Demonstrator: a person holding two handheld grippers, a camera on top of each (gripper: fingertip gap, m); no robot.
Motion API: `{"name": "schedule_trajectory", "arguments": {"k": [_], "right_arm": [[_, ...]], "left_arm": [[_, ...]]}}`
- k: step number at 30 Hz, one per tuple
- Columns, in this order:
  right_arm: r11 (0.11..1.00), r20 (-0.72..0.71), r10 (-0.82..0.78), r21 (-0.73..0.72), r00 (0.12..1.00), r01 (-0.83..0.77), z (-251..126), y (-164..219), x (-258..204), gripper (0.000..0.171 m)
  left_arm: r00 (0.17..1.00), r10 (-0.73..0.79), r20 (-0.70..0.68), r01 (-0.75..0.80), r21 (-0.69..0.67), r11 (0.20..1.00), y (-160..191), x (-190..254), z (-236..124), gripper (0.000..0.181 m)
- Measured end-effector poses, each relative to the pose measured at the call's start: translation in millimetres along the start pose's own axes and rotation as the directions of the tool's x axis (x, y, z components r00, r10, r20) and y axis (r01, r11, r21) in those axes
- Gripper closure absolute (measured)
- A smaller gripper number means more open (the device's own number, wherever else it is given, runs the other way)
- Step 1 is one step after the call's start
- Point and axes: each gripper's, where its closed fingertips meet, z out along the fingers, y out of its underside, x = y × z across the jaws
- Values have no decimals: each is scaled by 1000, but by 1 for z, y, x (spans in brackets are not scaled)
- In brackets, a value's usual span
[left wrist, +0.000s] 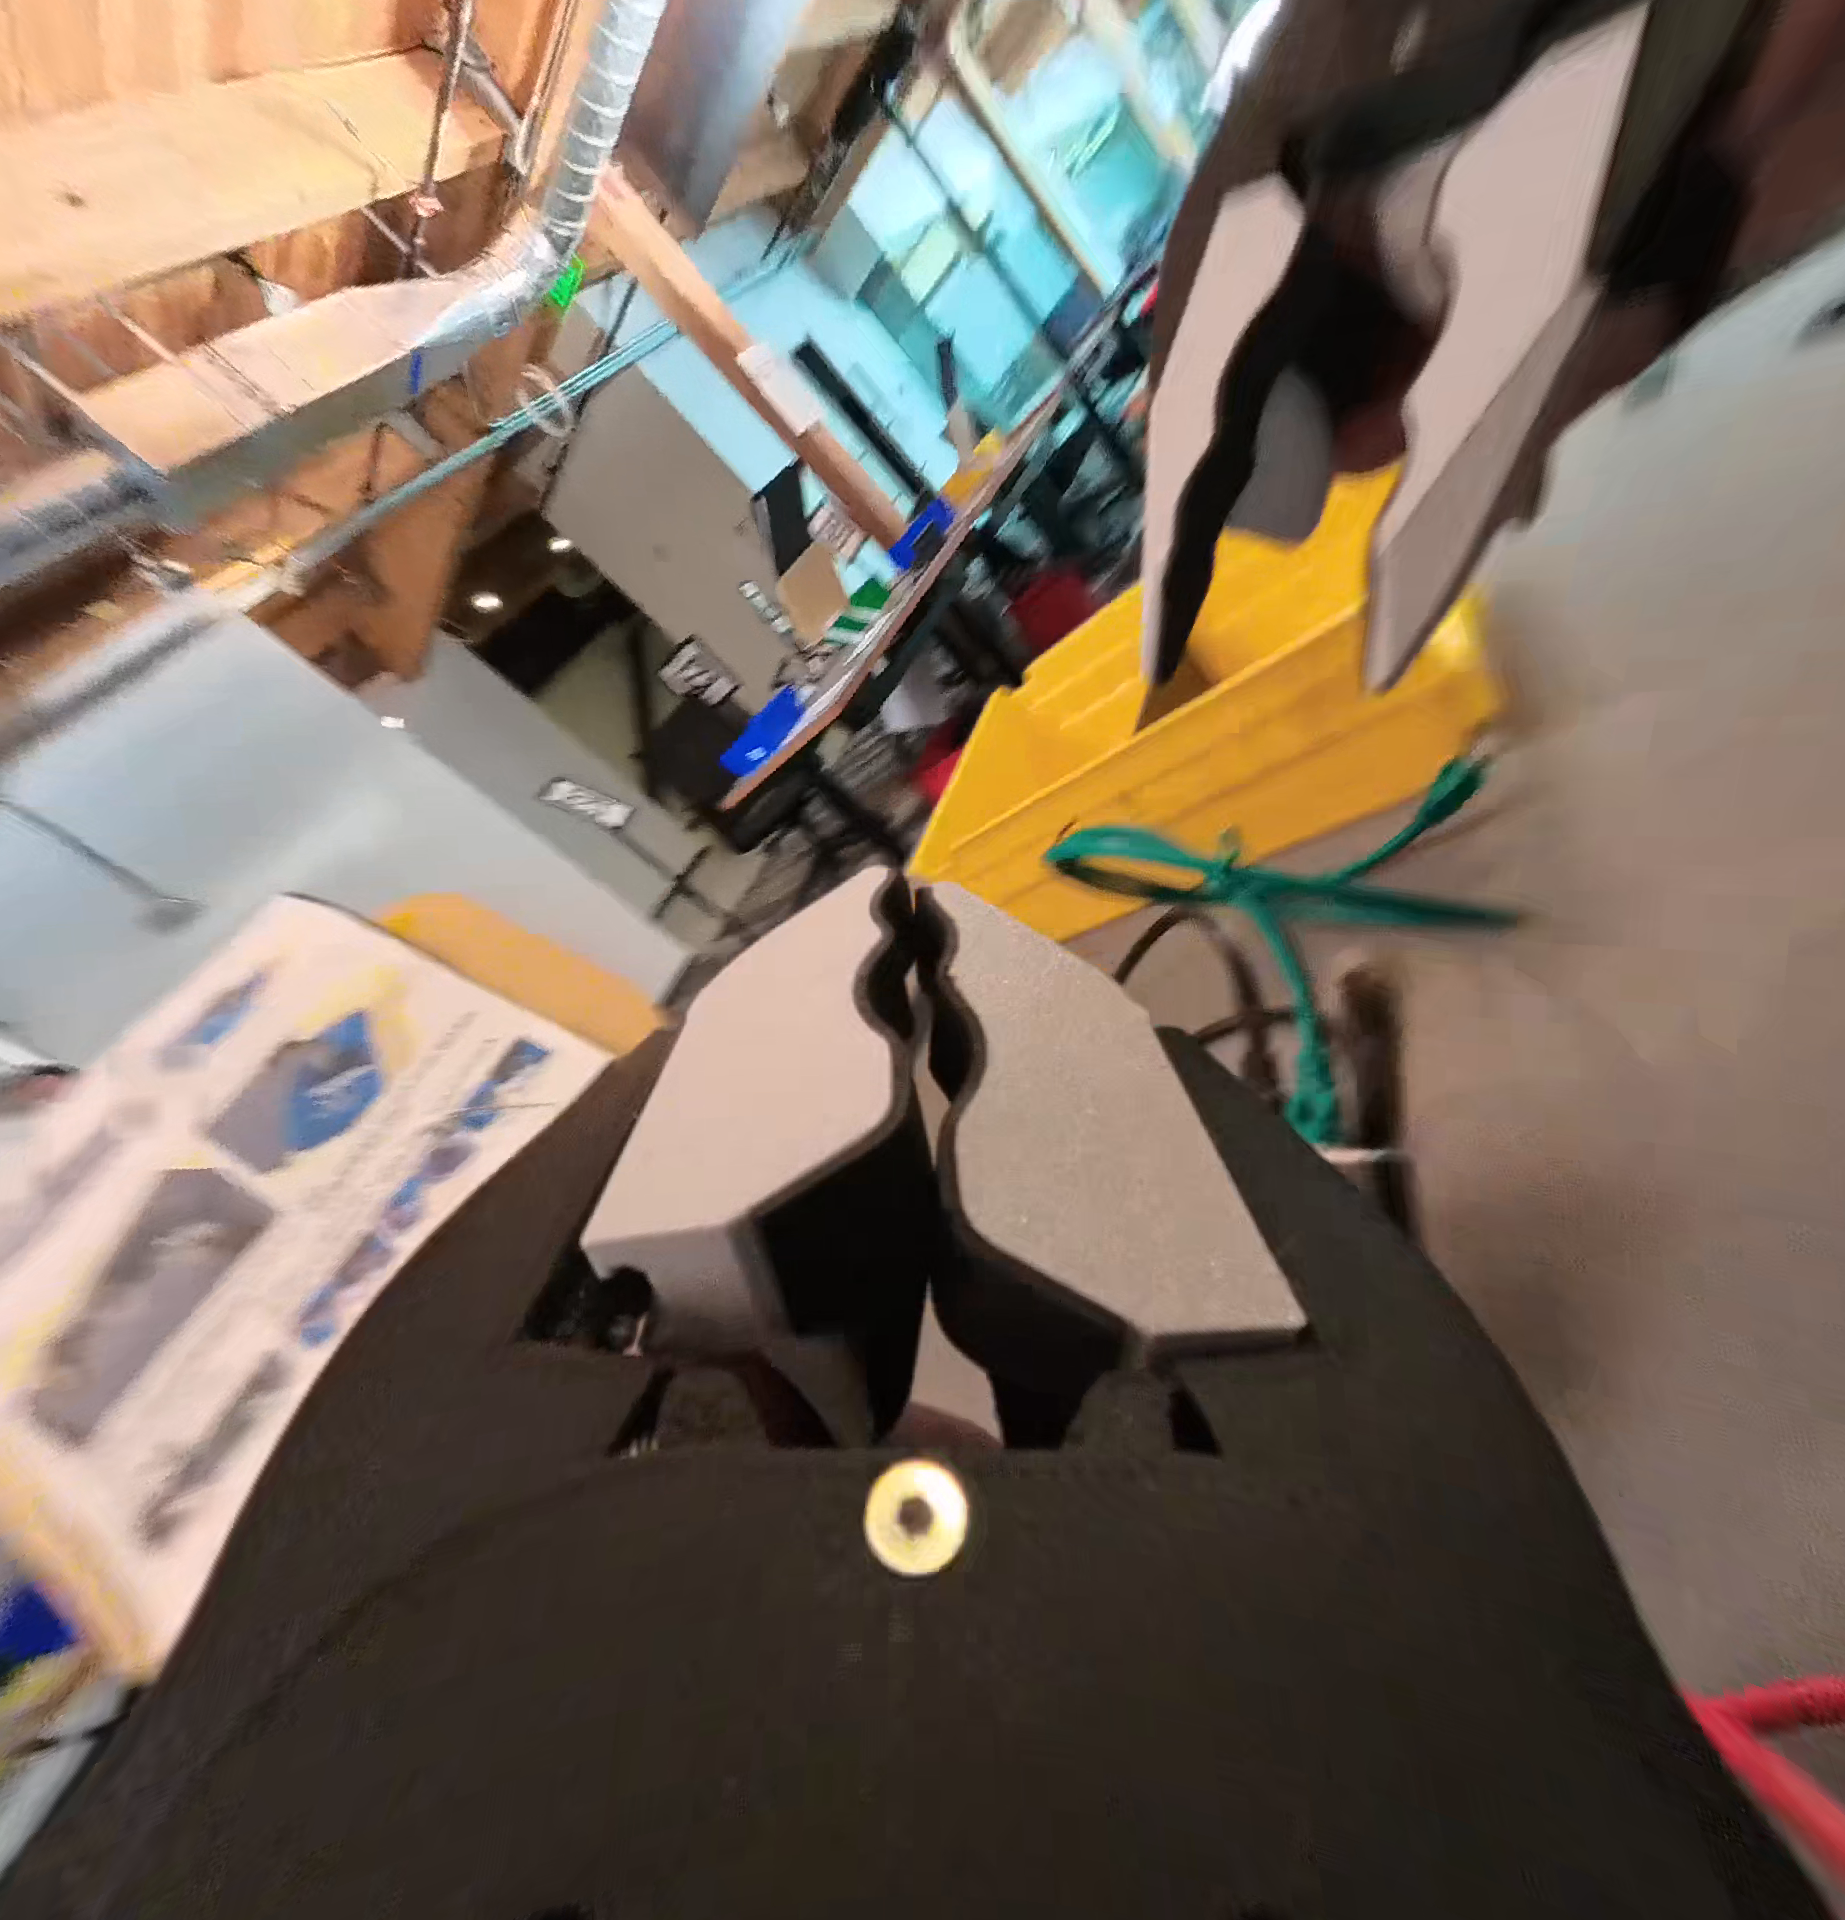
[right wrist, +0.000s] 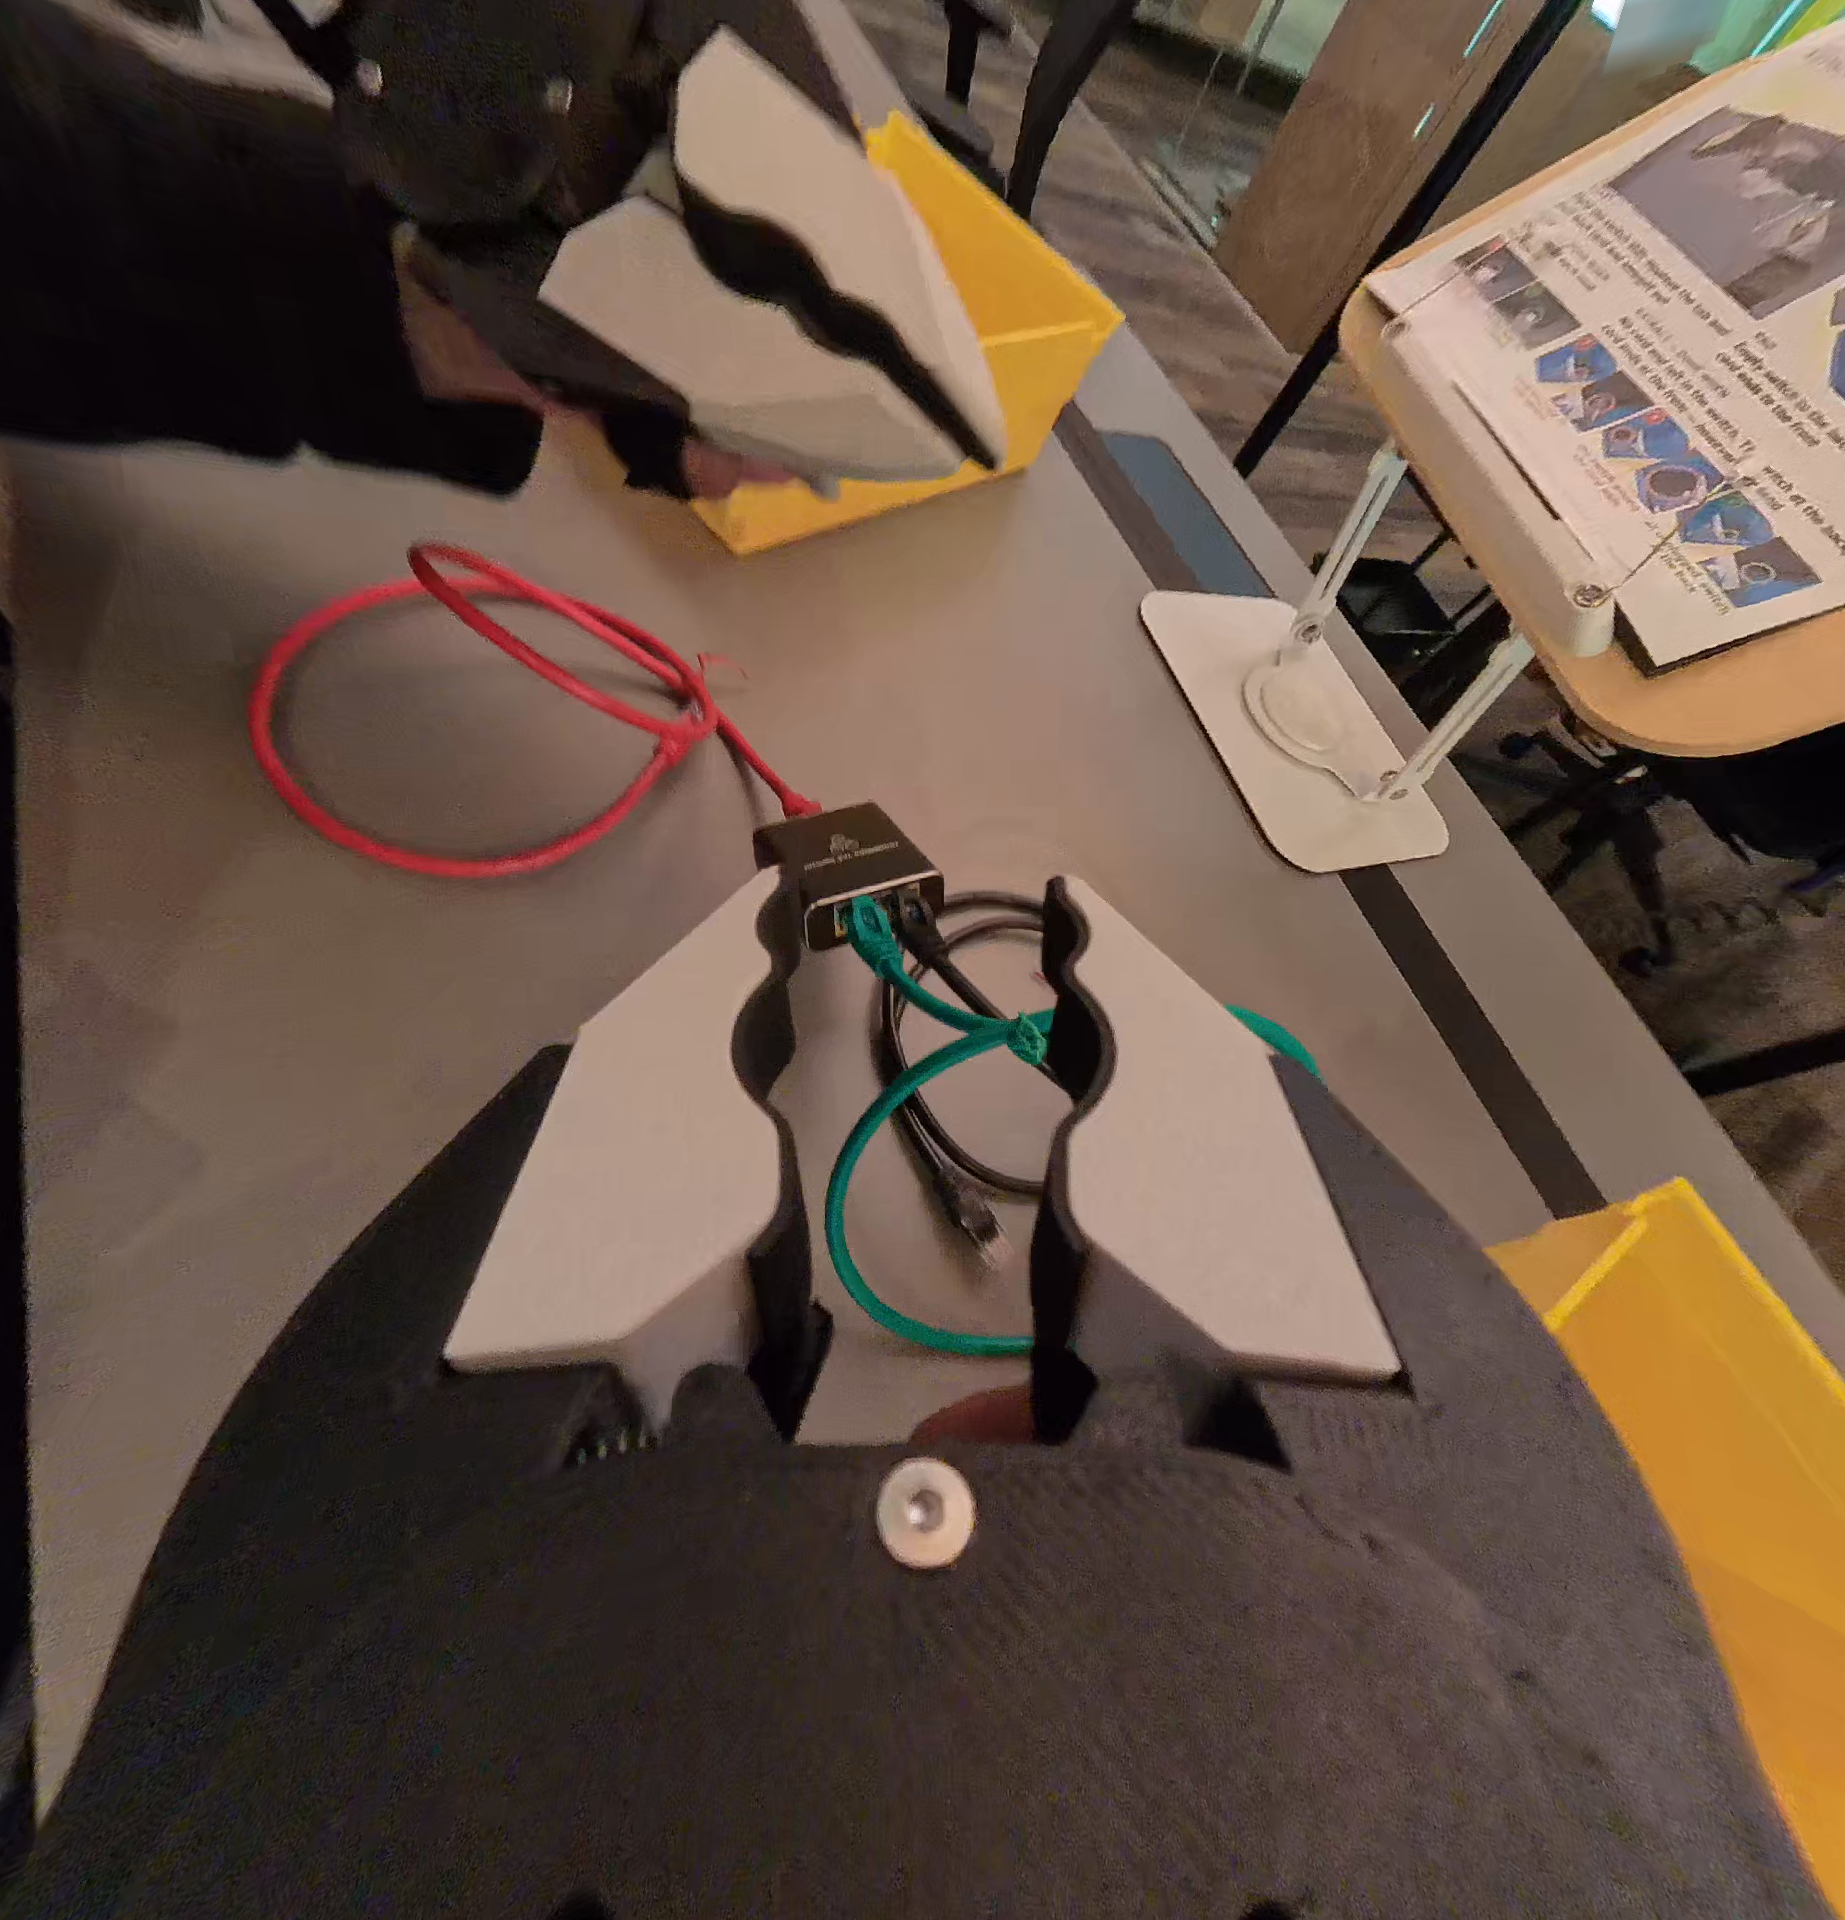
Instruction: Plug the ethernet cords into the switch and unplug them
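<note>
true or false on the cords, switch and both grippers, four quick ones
1. The green cord is plugged into the switch. True.
2. The right gripper is shut on the green cord. False: it is open and holds nothing.
3. The red cord lies coiled in the yellow bin. False: it lies on the table.
4. The left gripper is shut and empty. True.

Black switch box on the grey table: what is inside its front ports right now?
The black switch box has a green ethernet cord and a black cord plugged into its front ports. Any further ports are too blurred to judge.
</note>
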Motion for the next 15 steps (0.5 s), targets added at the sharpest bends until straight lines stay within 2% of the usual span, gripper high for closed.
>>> {"name": "schedule_trajectory", "arguments": {"k": [2,4,7,10,15], "right_arm": [[997,-5,-61,-44,998,61,7,6,-4,119],[991,-5,-113,-79,994,112,13,9,-8,117],[981,2,-166,-100,986,165,20,10,-12,116],[979,13,-186,-85,983,186,26,5,-12,117],[971,38,-229,-62,973,231,38,-1,-14,114]], "left_arm": [[994,99,48,-97,-47,994,7,-6,0,172],[986,154,68,-148,-90,985,12,-9,-1,159],[939,326,110,-305,-176,936,21,-11,-5,181],[836,521,171,-473,-256,843,23,-13,-11,181],[735,636,235,-559,-319,765,25,-15,-27,181]]}}
